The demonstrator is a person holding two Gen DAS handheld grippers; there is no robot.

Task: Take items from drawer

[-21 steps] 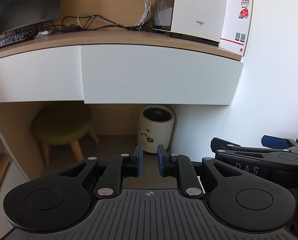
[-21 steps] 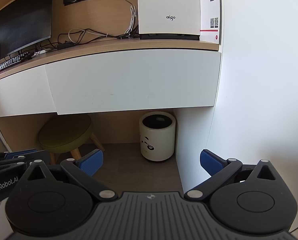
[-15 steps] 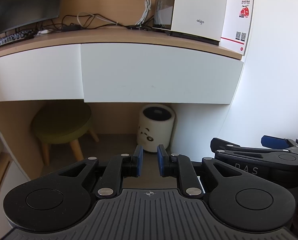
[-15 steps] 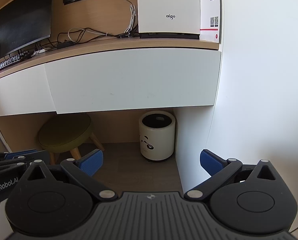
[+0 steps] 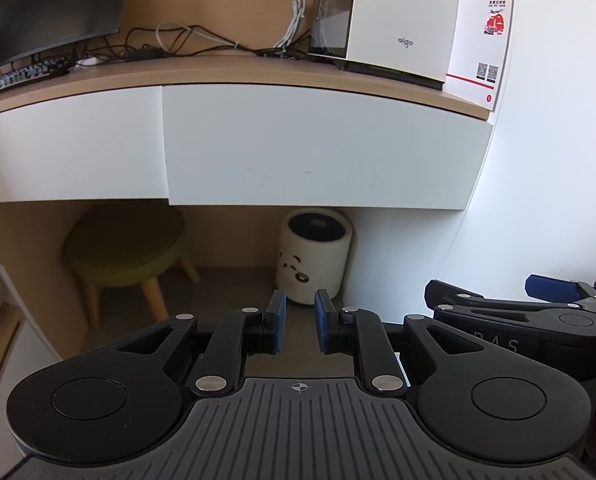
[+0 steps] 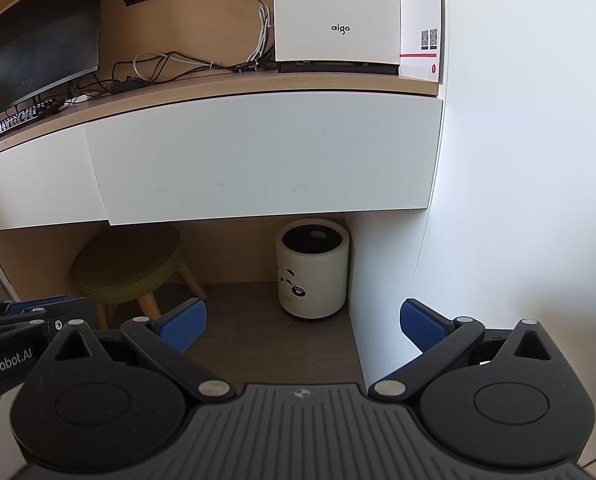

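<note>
A wide white drawer front [image 5: 325, 148] sits under the wooden desktop, closed and with no handle showing; in the right wrist view it is the same drawer front [image 6: 266, 156]. Nothing of its contents shows. My left gripper [image 5: 296, 308] hangs in front of and below it, its blue pads close together with nothing between them. My right gripper [image 6: 303, 320] stands wide open and empty, also short of the drawer. Each gripper shows in the other's view: the right gripper [image 5: 537, 308] at the right edge, the left gripper [image 6: 18, 320] at the left edge.
A second white drawer front [image 5: 70, 148] lies to the left. Under the desk stand a green stool [image 5: 126, 248] and a cream bin [image 5: 313, 260]. A white computer case [image 5: 401, 20], cables, a keyboard and a monitor sit on the desktop. A white wall [image 6: 517, 160] closes the right side.
</note>
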